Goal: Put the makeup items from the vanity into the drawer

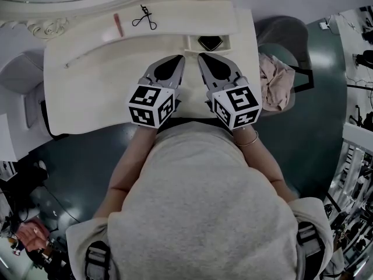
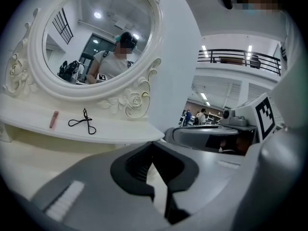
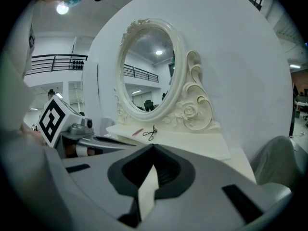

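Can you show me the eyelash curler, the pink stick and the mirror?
eyelash curler (image 1: 144, 17), head view, where its handles cross.
pink stick (image 1: 118, 25), head view, its middle.
mirror (image 2: 96, 37), left gripper view, its glass.

Two grippers are showing, the left gripper (image 1: 179, 58) and the right gripper (image 1: 202, 56). On the one vanity (image 1: 93, 74), one eyelash curler (image 1: 144, 18), one pink stick (image 1: 118, 25) and one dark flat case (image 1: 210, 42) are lying. One oval mirror (image 2: 96, 37) is standing behind, and one pinkish cloth (image 1: 274, 80) is lying on one chair (image 1: 285, 37).
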